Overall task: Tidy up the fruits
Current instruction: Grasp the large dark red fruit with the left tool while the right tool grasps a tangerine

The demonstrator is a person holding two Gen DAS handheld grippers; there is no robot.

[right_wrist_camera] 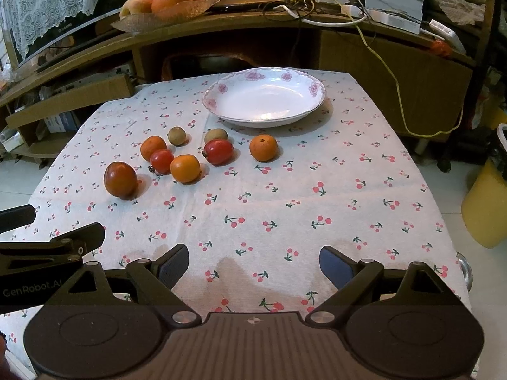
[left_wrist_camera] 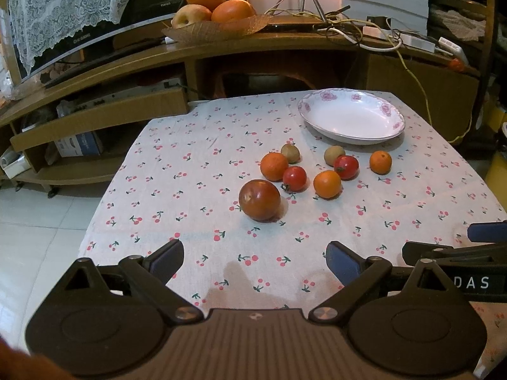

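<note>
Both grippers above the near edge of the counter (right_wrist_camera: 317,164), which is covered with a cherry-print cloth. The left gripper (left_wrist_camera: 255,261) has its fingers (left_wrist_camera: 168,261) spread wide with nothing between them; the right gripper (right_wrist_camera: 253,264) likewise has its fingers (right_wrist_camera: 336,266) wide apart and empty. Ahead of the left fingers, slightly right of their midline, lies the fruit cluster: a large dark red fruit (left_wrist_camera: 259,200) nearest, then three oranges (left_wrist_camera: 327,184), two red tomatoes (left_wrist_camera: 294,178) and two small brown-green fruits (left_wrist_camera: 290,153). From the right fingers the same cluster lies ahead and to the left. One orange (right_wrist_camera: 263,148) sits apart, at the cluster's right end. A white floral-rimmed plate (right_wrist_camera: 264,96), holding nothing, stands beyond the fruits, straight ahead of the right fingers.
</note>
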